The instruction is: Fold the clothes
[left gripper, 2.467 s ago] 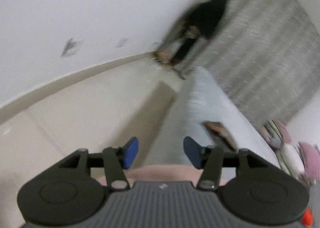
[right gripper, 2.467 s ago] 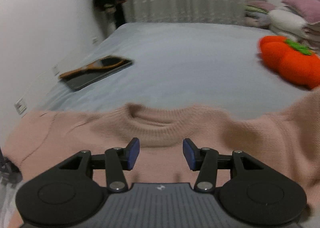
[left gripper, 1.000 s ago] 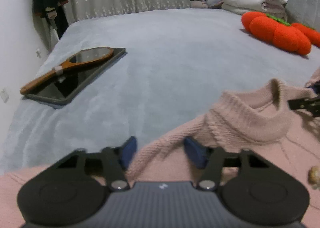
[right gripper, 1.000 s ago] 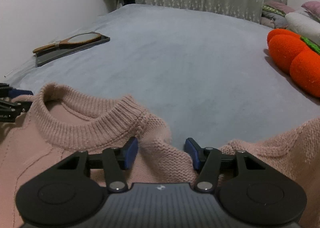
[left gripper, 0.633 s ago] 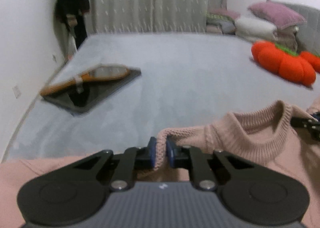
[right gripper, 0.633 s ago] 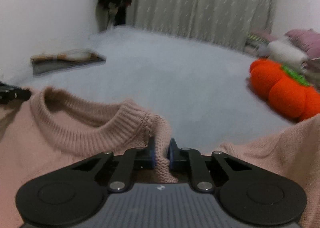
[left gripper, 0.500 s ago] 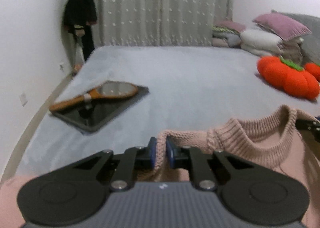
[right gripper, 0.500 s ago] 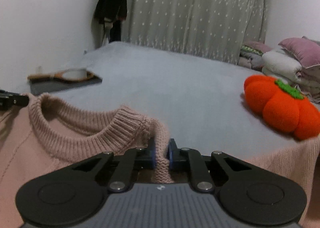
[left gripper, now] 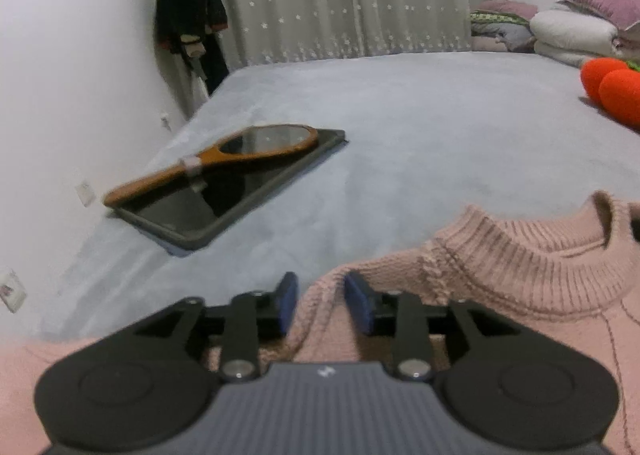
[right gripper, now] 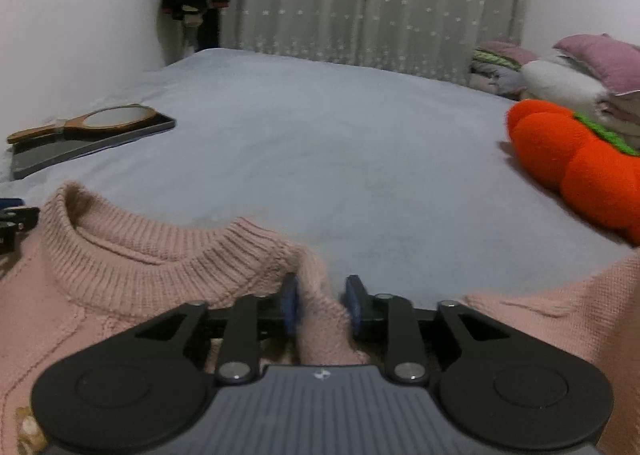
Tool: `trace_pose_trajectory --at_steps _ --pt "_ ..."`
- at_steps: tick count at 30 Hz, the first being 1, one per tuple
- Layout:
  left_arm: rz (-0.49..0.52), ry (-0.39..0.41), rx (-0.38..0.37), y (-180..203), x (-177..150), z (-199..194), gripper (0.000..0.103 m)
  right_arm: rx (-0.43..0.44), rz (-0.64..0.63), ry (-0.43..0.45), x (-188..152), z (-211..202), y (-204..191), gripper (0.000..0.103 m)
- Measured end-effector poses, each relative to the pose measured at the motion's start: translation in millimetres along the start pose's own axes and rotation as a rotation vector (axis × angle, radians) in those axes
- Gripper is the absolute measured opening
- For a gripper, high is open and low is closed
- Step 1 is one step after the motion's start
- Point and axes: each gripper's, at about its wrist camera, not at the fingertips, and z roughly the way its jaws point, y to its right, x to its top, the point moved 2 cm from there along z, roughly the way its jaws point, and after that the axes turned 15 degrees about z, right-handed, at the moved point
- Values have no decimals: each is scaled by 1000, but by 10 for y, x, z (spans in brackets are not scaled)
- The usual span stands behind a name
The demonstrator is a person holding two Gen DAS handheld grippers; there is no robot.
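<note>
the pink knitted sweater (left gripper: 520,267) is seen at the near edge of the grey bed (left gripper: 420,135), with its ribbed collar (right gripper: 160,251) standing up between the two tools. the left tongs (left gripper: 323,301) are spread, and a ridge of the knit beside the collar is found between the blue pads, not squeezed. the right tongs (right gripper: 322,303) are spread in the same way at the other side of the collar, again with a fold of knit in the gap. whether the garment lies flat on the bed or hangs partly over the edge cannot be told.

this picture fits two stages: the shoulders are about to be pinched, or they are just let go. for this reason no single move is advised.

for good work at this point, both shoulder points are to be kept at equal distance from the collar, so that the sweater is not pulled crooked. the knit is thick and stretchy, so a full fold of it should be taken deep between the pads, not only some loops at the edge. the hand mirror (left gripper: 240,151) and the orange cushion (right gripper: 572,163) lie well apart, so the middle of the bed is free for laying out.
</note>
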Motion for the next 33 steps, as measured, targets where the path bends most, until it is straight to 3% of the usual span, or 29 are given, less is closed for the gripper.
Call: trace_pose_trajectory --at_steps 5,13,20,24,33 --pt "-42 19 -18 17 18 -347 74 26 32 3 -45 -500 138 45" --pt "-28 16 -142 376 70 -926 89 -30 -14 -7 -58 -1217 518 45" --pt "-5 37 -269 831 10 -1253 91 -116 -39 -82 -9 -1737 913 46" --pt "3 39 -338 1002 -63 -1374 91 -135 23 -173 3 -1886 1158 46" --pt "38 31 -411 1203 -240 -1647 91 -227 181 -298 -116 -1568 1506 45"
